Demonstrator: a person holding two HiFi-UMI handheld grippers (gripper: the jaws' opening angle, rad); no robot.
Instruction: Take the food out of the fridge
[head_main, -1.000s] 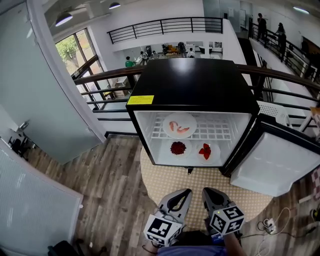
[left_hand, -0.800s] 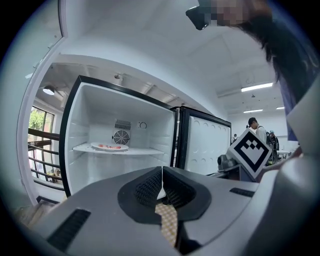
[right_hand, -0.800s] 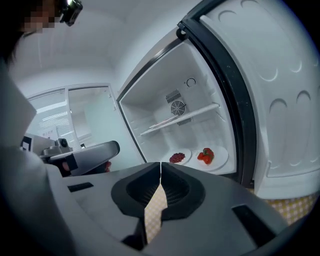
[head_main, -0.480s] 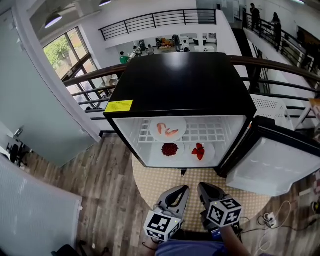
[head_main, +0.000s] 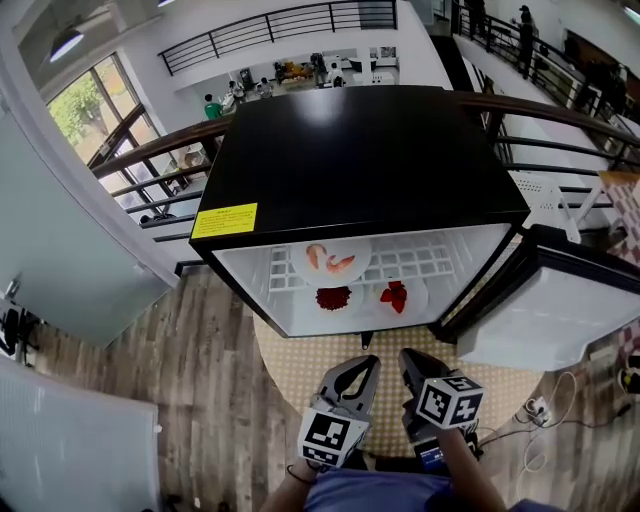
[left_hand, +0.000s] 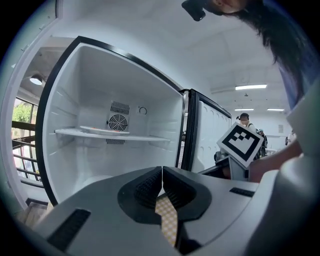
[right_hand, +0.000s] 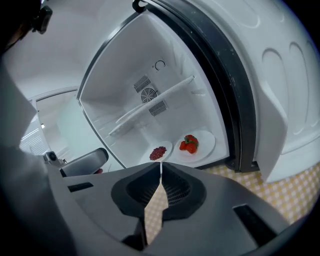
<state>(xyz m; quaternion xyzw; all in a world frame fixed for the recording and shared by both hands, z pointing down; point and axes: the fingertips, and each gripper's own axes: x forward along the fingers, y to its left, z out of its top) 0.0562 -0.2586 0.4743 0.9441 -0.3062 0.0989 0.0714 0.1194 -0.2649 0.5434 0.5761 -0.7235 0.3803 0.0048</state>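
A small black fridge (head_main: 360, 150) stands with its door (head_main: 545, 320) swung open to the right. On its wire shelf (head_main: 420, 262) lies a plate of shrimp (head_main: 331, 260). On the fridge floor sit a plate of dark red berries (head_main: 333, 298) (right_hand: 158, 152) and a plate of strawberries (head_main: 397, 296) (right_hand: 189, 143). My left gripper (head_main: 364, 368) (left_hand: 162, 175) and right gripper (head_main: 408, 362) (right_hand: 160, 170) hover side by side over the mat in front of the fridge, both shut with nothing in them.
A round checked mat (head_main: 300, 375) lies on the wooden floor under the fridge front. A black railing (head_main: 140, 155) runs behind the fridge. A power strip with cables (head_main: 535, 410) lies at the right. A grey wall panel (head_main: 60, 240) stands at the left.
Both grippers have sunk and moved a little closer to the fridge. The view has tipped forward, so the fridge top looms larger.
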